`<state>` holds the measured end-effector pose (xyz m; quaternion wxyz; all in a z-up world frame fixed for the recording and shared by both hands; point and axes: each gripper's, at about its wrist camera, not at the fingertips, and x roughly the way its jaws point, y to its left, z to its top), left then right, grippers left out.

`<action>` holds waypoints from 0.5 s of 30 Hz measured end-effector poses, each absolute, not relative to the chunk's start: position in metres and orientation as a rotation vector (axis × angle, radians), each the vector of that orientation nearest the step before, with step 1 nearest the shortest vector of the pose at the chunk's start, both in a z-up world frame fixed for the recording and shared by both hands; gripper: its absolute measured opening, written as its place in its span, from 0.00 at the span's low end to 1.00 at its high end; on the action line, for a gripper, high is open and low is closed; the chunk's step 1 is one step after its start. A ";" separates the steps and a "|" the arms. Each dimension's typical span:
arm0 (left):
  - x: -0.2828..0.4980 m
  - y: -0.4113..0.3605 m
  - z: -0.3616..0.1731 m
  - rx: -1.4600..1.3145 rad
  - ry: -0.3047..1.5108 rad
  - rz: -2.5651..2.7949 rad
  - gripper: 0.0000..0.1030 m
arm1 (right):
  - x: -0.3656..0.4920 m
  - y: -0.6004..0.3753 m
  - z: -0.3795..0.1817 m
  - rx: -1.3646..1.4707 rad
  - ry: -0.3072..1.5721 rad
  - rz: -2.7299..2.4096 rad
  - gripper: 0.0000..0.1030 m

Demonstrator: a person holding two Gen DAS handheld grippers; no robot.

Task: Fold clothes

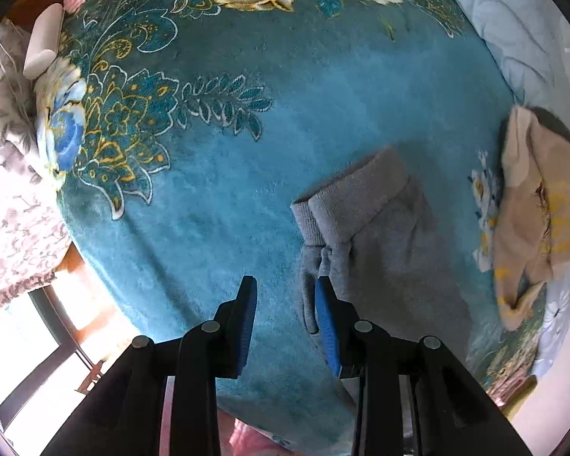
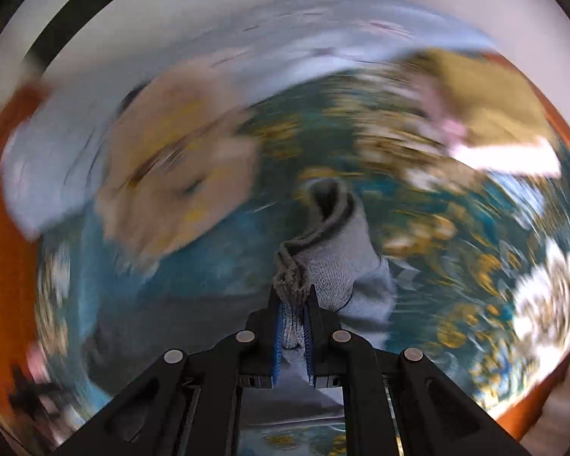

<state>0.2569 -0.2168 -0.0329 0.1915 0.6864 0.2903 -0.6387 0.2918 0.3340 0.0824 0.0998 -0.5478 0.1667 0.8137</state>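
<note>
Grey knitted garment with ribbed cuffs [image 1: 364,228] lies on the teal floral plush blanket [image 1: 247,152], just ahead and right of the left gripper [image 1: 287,285], whose blue-padded jaws stand apart, the right pad touching the cloth. Beige printed garment [image 1: 535,220] lies further right. Right gripper [image 2: 293,296] is clenched on the grey garment's bunched edge [image 2: 292,277]; its view is heavily blurred.

Left wrist view: looking down from above onto the teal floral blanket [image 1: 247,144], along the left tool [image 1: 285,304]. Right wrist view: close and low over the same blanket [image 2: 228,266], heavily blurred. Shared: grey garment [image 1: 380,235], beige garment [image 1: 532,205].
</note>
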 end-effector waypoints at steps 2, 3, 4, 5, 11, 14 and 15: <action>0.256 -0.223 -0.027 1.933 0.801 -1.830 0.31 | 0.280 0.290 0.064 -1.711 0.386 2.433 0.10; 0.254 -0.225 -0.023 1.939 0.782 -1.853 0.31 | 0.278 0.271 0.050 -1.761 0.363 2.418 0.10; 0.253 -0.226 -0.019 1.944 0.764 -1.876 0.31 | 0.276 0.253 0.037 -1.810 0.339 2.403 0.10; 0.251 -0.228 -0.015 1.949 0.745 -1.899 0.32 | 0.274 0.235 0.023 -1.859 0.316 2.386 0.10; 0.253 -0.252 -0.017 2.010 0.692 -1.927 0.33 | 0.275 0.166 -0.030 -2.004 0.220 2.315 0.10; 0.253 -0.262 -0.017 2.035 0.690 -1.924 0.34 | 0.275 0.153 -0.031 -1.986 0.198 2.332 0.10; 0.253 -0.265 -0.019 2.043 0.704 -1.918 0.34 | 0.273 0.150 -0.031 -1.989 0.190 2.336 0.10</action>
